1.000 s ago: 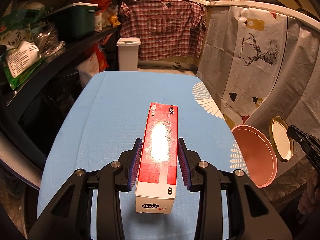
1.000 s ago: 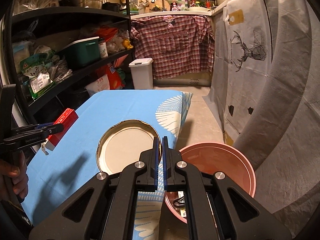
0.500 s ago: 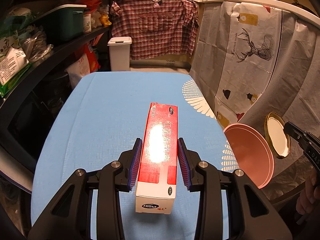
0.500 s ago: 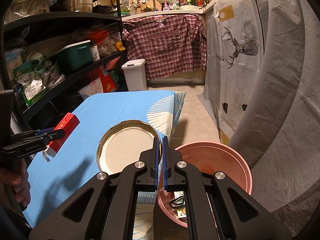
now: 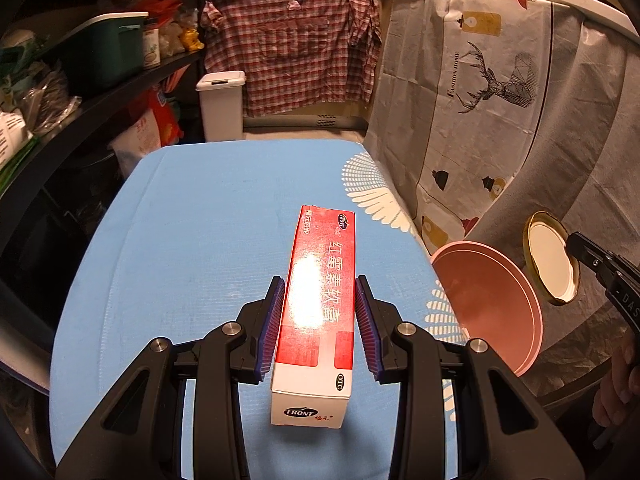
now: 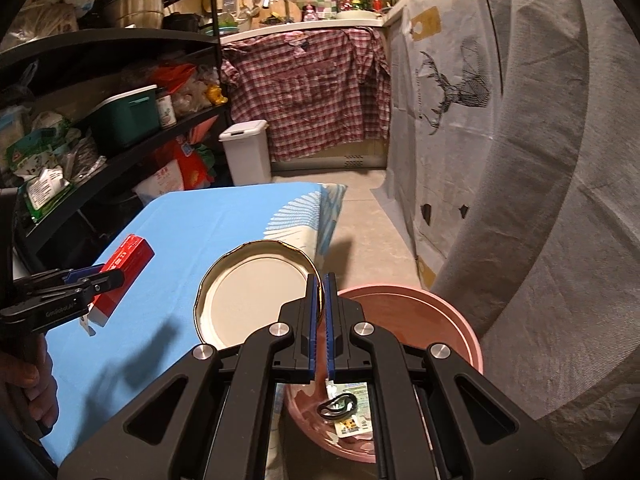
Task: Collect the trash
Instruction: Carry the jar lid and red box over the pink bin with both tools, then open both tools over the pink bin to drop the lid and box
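Observation:
My left gripper [image 5: 320, 308] is shut on a long red and white carton [image 5: 320, 296] and holds it above the blue table [image 5: 200, 240]; the carton also shows in the right wrist view [image 6: 124, 268]. My right gripper [image 6: 320, 300] is shut on the rim of a gold jar lid [image 6: 256, 300] with a white inside, held beside the table's right edge, over the near rim of a pink bin [image 6: 420, 312]. The lid [image 5: 550, 258] and bin [image 5: 488, 300] also show in the left wrist view. The bin holds a few scraps [image 6: 348, 412].
Dark shelves [image 6: 100, 128] packed with bags and boxes run along the left. A white lidded bin [image 5: 222, 104] stands beyond the table's far end. Printed sheets [image 5: 480, 112] hang on the right, close to the pink bin.
Both grippers have shifted a little to the right, keeping hold of the carton and the lid. The lid now sits closer over the pink bin.

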A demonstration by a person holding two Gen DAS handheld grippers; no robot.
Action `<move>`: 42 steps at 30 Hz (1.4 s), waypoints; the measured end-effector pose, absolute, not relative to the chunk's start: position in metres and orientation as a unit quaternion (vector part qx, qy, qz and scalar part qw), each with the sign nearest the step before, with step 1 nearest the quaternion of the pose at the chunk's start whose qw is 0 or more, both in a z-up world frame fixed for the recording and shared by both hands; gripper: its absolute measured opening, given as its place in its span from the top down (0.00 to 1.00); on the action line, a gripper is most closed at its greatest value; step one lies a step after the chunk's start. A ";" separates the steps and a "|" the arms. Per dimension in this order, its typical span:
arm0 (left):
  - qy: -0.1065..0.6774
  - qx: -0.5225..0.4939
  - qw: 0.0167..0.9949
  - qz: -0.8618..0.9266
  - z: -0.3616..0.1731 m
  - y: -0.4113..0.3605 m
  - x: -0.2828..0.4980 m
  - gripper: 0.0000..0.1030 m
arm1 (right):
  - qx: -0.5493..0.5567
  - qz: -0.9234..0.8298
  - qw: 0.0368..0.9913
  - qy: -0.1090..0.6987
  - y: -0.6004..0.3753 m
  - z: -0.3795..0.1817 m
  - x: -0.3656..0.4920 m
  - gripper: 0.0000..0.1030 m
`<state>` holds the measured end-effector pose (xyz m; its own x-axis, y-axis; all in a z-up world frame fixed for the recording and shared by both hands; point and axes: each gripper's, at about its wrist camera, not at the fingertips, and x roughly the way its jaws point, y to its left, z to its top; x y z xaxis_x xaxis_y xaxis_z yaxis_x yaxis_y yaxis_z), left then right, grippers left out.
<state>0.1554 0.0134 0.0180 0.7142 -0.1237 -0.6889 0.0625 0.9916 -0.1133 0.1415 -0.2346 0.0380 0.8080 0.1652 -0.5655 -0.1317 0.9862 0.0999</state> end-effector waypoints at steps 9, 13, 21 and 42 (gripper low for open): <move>0.380 -0.033 0.921 -0.074 0.015 -0.015 0.164 0.65 | 0.046 0.039 0.948 0.311 -0.257 0.038 0.147 0.96; 0.375 -0.032 0.922 -0.092 0.016 -0.033 0.167 0.65 | 0.060 0.026 0.948 0.313 -0.271 0.039 0.148 0.96; 0.371 -0.031 0.916 -0.146 0.014 -0.073 0.176 0.65 | 0.075 -0.001 0.943 0.323 -0.291 0.036 0.150 0.96; 0.377 -0.009 0.900 -0.220 0.003 -0.139 0.197 0.62 | 0.081 -0.054 0.933 0.346 -0.323 0.022 0.155 0.93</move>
